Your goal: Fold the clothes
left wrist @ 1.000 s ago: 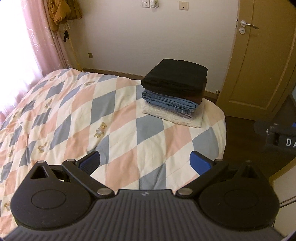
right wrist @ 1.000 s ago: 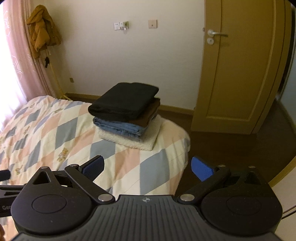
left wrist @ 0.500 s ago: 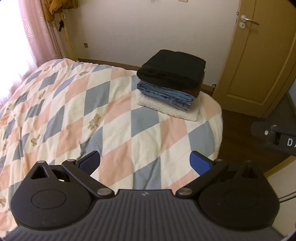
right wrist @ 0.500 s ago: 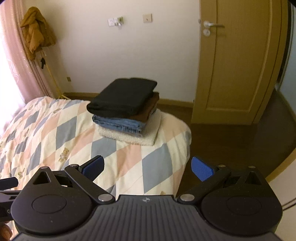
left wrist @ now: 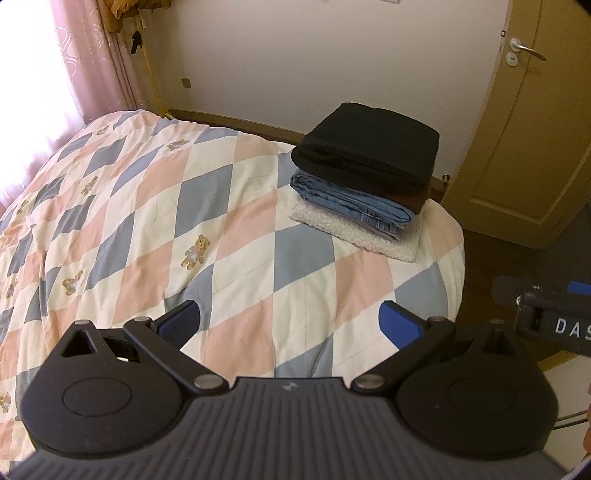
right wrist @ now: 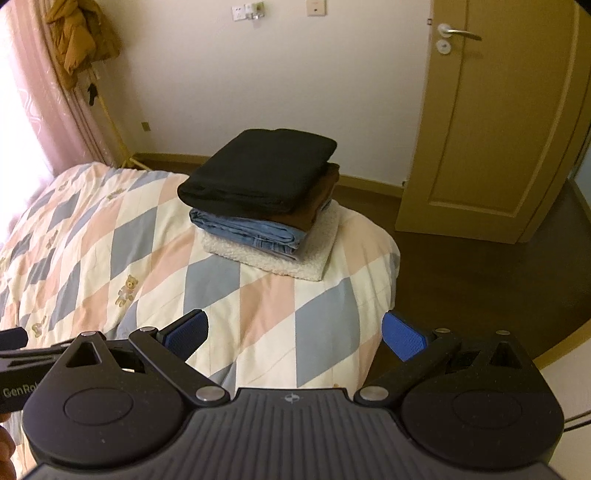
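A stack of folded clothes sits at the far right corner of the bed: a black garment (left wrist: 369,151) on top, a brown one under it, folded blue jeans (left wrist: 351,201) below, and a white fleece (left wrist: 354,232) at the bottom. The stack also shows in the right wrist view (right wrist: 258,170). My left gripper (left wrist: 290,325) is open and empty above the quilt, well short of the stack. My right gripper (right wrist: 293,334) is open and empty above the bed's near right edge. The right gripper's body shows at the right of the left wrist view (left wrist: 554,321).
The bed carries a quilt (left wrist: 147,206) with pink, blue and cream diamonds and small bears. A closed wooden door (right wrist: 491,122) stands at the right past dark floor (right wrist: 480,280). A pink curtain (left wrist: 92,59) and a hanging tan jacket (right wrist: 81,33) are at the left.
Both grippers have moved forward and tilted down a little, so the stack of clothes appears closer and lower. Both stay open and empty.
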Demonstrator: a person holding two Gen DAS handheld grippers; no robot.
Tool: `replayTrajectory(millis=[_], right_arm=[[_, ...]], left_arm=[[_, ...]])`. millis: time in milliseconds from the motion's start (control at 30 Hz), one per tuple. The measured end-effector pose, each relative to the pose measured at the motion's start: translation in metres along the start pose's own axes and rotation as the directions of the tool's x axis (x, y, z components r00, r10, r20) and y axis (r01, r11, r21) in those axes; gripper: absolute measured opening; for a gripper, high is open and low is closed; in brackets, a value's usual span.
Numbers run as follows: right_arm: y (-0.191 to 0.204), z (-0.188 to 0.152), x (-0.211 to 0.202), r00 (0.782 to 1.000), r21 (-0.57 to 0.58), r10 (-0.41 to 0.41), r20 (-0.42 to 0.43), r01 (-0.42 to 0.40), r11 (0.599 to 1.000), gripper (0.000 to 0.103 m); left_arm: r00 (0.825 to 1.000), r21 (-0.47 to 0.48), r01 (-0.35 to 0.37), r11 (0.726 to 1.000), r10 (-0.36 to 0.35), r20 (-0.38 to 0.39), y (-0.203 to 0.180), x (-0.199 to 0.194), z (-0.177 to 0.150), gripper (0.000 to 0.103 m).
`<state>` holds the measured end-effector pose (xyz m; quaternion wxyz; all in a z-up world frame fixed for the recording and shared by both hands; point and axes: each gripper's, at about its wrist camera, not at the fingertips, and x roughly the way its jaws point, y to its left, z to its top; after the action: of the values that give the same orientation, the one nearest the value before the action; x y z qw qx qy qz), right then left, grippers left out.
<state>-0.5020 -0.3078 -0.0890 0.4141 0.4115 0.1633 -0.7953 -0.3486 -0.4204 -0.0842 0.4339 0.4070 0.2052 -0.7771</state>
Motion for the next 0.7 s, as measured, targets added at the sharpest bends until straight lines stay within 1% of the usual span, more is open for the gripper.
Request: replayTrajectory(millis=[133, 533, 700], right_arm=[[0.003, 0.011, 0.017, 1.0, -0.017, -0.006, -0.014, 0.006, 1.0, 0.103], [0.001, 0.048, 0.071, 0.997, -0.059, -0.011, -0.076, 0.006, 0.998, 0.103], [-0.002, 0.065, 0.09, 0.995, -0.079, -0.008, -0.095, 0.0, 0.997, 0.103]], left_arm=[[1.0, 0.008, -0.016, 1.0, 0.016, -0.014, -0.004, 0.018, 0.012, 0.102], [0.998, -0.008, -0.031, 0.999, 0.031, -0.061, -0.016, 0.062, 0.05, 0.102], [0.997, -0.019, -0.053, 0.998, 0.051, -0.066, -0.023, 0.076, 0.065, 0.102]])
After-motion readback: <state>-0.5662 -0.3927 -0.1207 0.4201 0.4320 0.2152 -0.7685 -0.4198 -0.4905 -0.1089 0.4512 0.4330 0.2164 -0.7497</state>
